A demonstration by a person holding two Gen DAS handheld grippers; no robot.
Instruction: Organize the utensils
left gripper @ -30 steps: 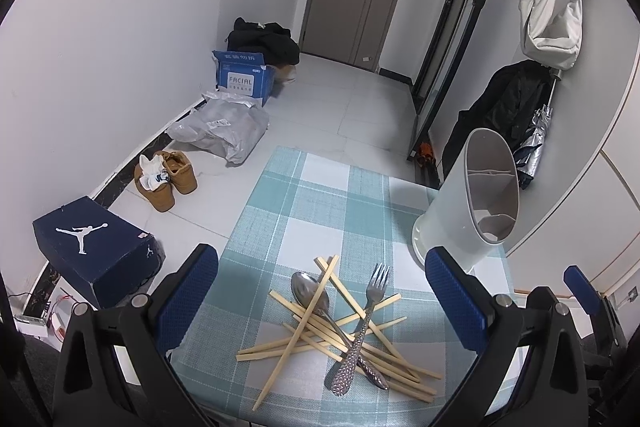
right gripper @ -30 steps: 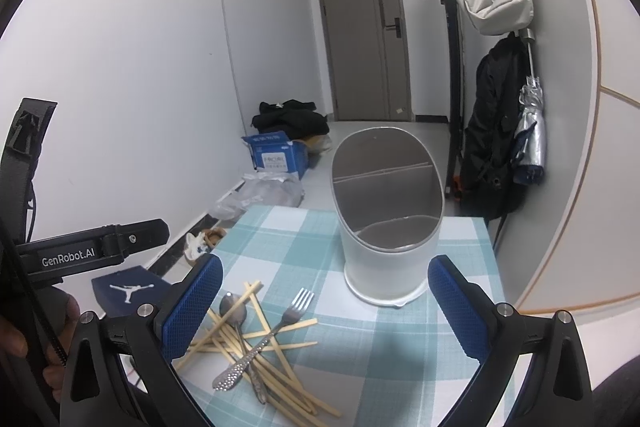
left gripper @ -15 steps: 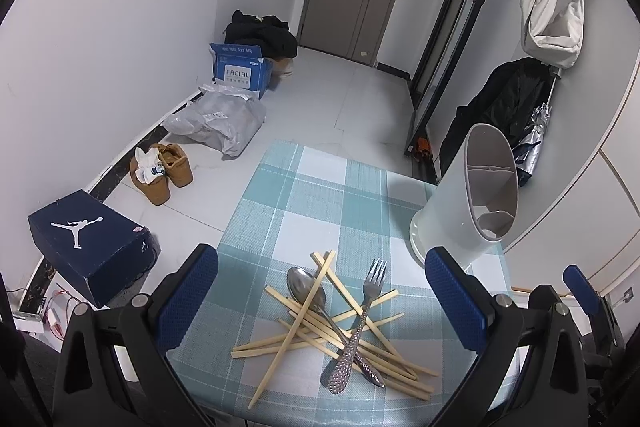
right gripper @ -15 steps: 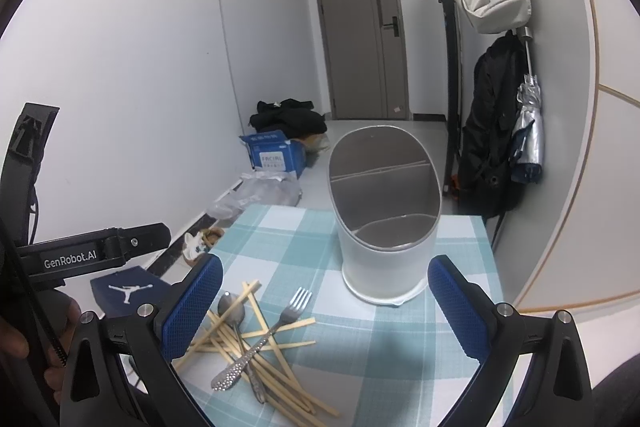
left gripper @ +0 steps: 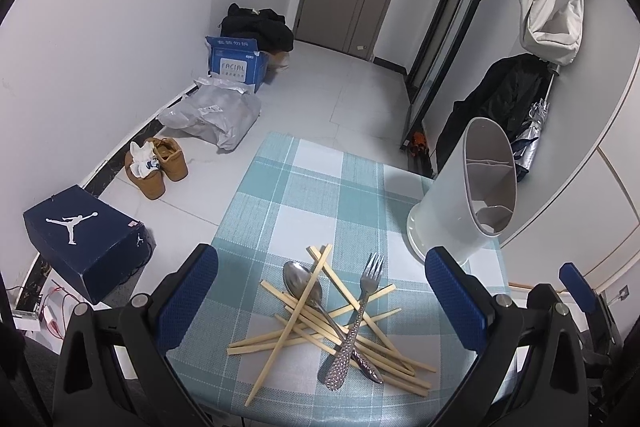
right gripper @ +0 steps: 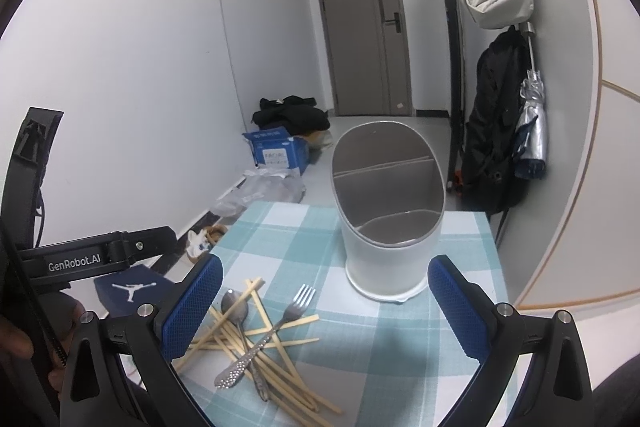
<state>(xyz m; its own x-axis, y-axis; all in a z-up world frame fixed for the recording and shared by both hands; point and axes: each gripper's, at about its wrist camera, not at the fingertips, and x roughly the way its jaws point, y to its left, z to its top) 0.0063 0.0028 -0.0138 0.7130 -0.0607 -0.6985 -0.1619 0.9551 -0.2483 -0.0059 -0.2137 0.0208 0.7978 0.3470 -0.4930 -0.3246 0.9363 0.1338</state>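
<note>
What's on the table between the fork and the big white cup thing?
Nothing. In the right wrist view, only bare checked tablecloth lies between the fork and the white utensil holder; they stand apart.

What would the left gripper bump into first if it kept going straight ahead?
Probably the pile of chopsticks, with the spoon and fork lying among them. The open left gripper points down at that heap on the checked tablecloth. How far off it is, the picture cannot say.
</note>
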